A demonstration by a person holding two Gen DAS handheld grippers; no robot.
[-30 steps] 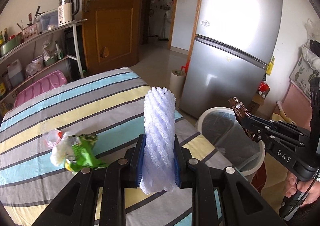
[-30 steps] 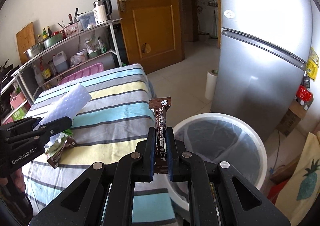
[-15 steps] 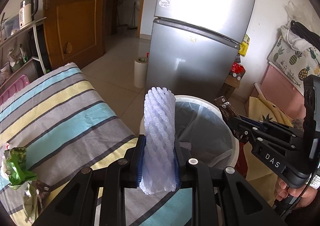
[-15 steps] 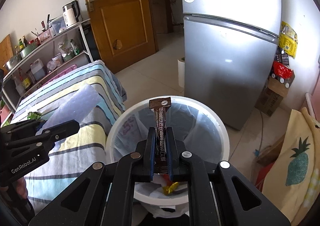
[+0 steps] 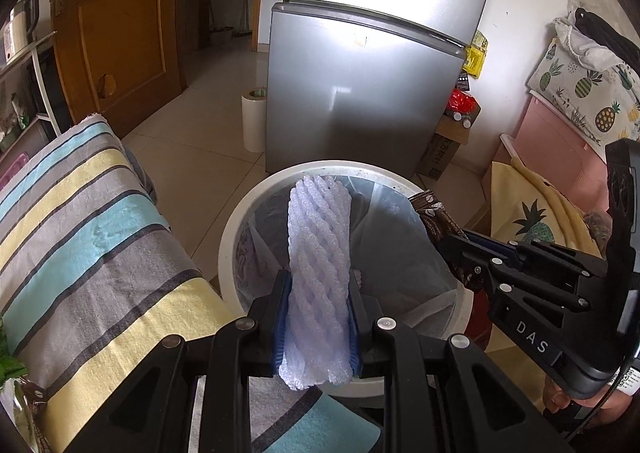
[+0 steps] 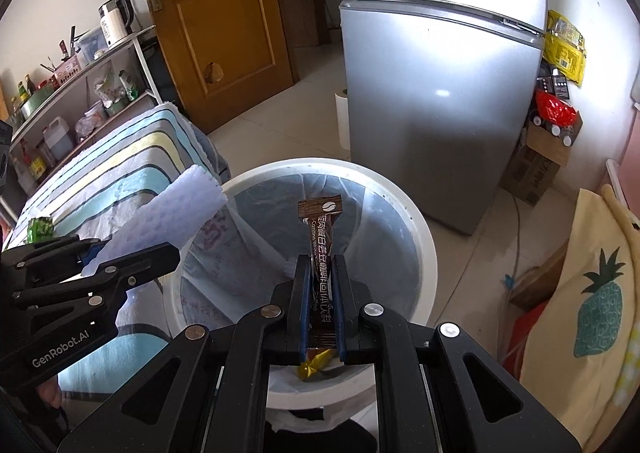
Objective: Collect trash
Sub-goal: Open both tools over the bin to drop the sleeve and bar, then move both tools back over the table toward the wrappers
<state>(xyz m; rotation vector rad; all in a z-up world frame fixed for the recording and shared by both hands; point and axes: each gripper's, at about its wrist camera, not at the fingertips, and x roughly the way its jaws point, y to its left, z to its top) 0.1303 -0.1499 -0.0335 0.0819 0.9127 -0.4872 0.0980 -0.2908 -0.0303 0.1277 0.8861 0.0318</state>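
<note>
Over the lined white bin (image 6: 424,237), the left gripper (image 5: 318,317) pinches a foam net sleeve (image 5: 318,253) — the right gripper (image 6: 320,305) clamps a brown coffee sachet (image 6: 320,249); a yellow scrap (image 6: 314,363) at 6 o'clock, half-hidden.

1. The trash bin (image 5: 240,221) stands on the floor between the bed (image 5: 80,237) and the fridge (image 5: 360,93).
2. The foam net (image 5: 318,253) and snack wrapper (image 6: 322,249) hang above the bin.
3. The door (image 6: 216,13) is behind the bed.

One bin (image 6: 424,237), one foam net (image 5: 318,269), one brown sachet (image 6: 322,253), one fridge (image 6: 436,93), one door (image 6: 216,17), two grippers.
</note>
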